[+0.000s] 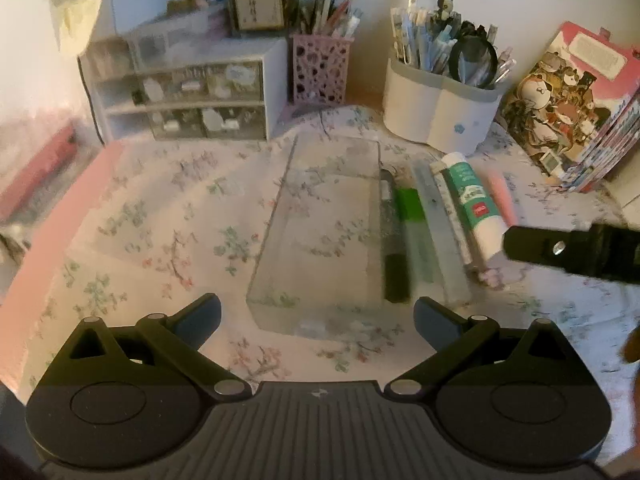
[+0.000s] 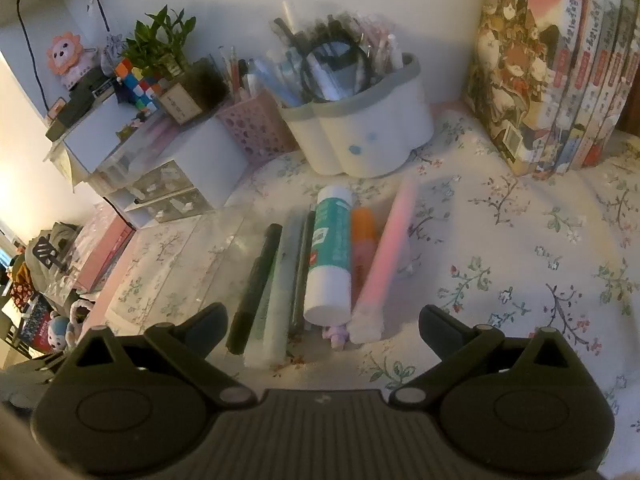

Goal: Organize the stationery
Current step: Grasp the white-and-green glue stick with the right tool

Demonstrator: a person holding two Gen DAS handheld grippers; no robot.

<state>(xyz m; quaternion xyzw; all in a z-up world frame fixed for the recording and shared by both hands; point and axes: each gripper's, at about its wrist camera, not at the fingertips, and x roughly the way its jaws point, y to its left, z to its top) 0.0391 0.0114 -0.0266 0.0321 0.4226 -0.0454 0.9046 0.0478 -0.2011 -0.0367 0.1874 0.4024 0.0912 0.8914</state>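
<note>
both hand-held grippers spread wide and empty: left gripper [image 1: 317, 322] behind the clear rectangular plastic tray [image 1: 320, 236], right gripper [image 2: 323, 326] behind the white-and-green glue stick [image 2: 331, 256].

Left wrist view: tray [image 1: 320, 232] at frame centre on counter [image 1: 160, 208]. Pens [image 1: 416, 224] and glue stick [image 1: 474, 204] lie in a row right of tray. Drawers [image 1: 200, 96] upper left; holder [image 1: 440, 108], books [image 1: 568, 108] upper right.

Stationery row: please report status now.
Left gripper open, empty, before the clear box. Right gripper open, empty, before the glue stick. Nothing blocking.
</note>
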